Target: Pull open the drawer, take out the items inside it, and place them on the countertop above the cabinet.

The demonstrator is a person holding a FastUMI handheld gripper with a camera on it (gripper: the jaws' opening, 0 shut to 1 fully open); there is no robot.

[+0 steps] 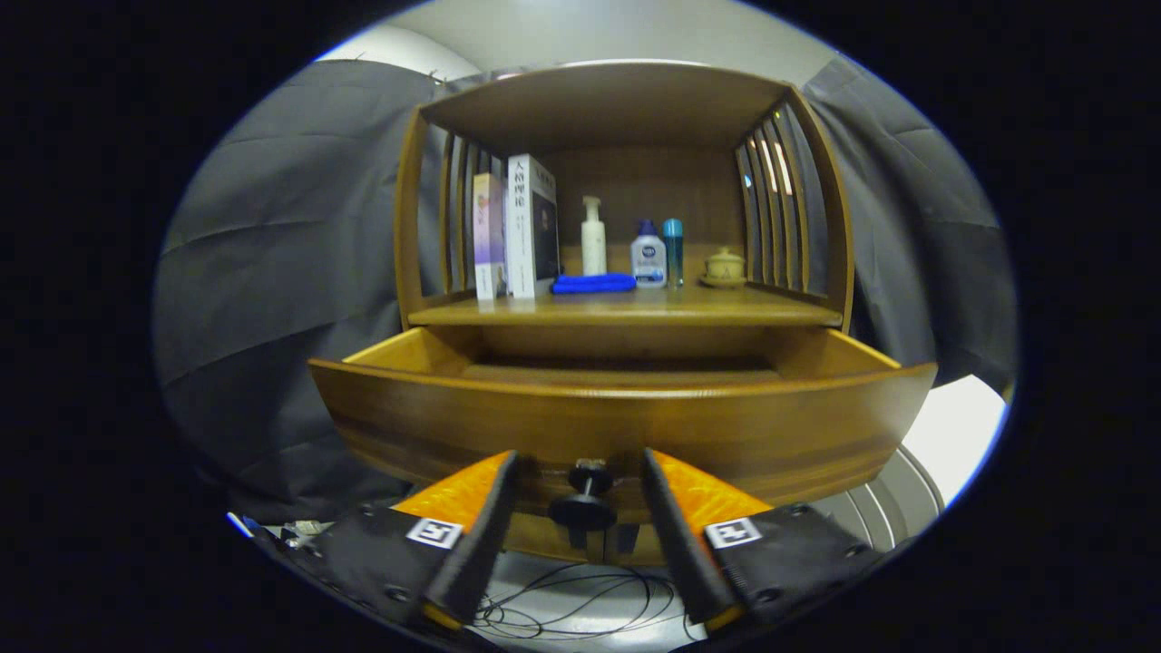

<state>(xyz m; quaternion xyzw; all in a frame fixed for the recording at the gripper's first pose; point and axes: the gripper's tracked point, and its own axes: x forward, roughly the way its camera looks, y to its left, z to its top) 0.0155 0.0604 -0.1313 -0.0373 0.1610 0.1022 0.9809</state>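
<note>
Tongs sit wide apart, one finger on each side of the small dark round knob, not pinching it. I see the brown wooden drawer pulled out, so I can reach inside. Its inside is mostly hidden.

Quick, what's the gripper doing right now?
Gripper: open, holding nothing; the drawer knob sits between its fingers, untouched.
</note>
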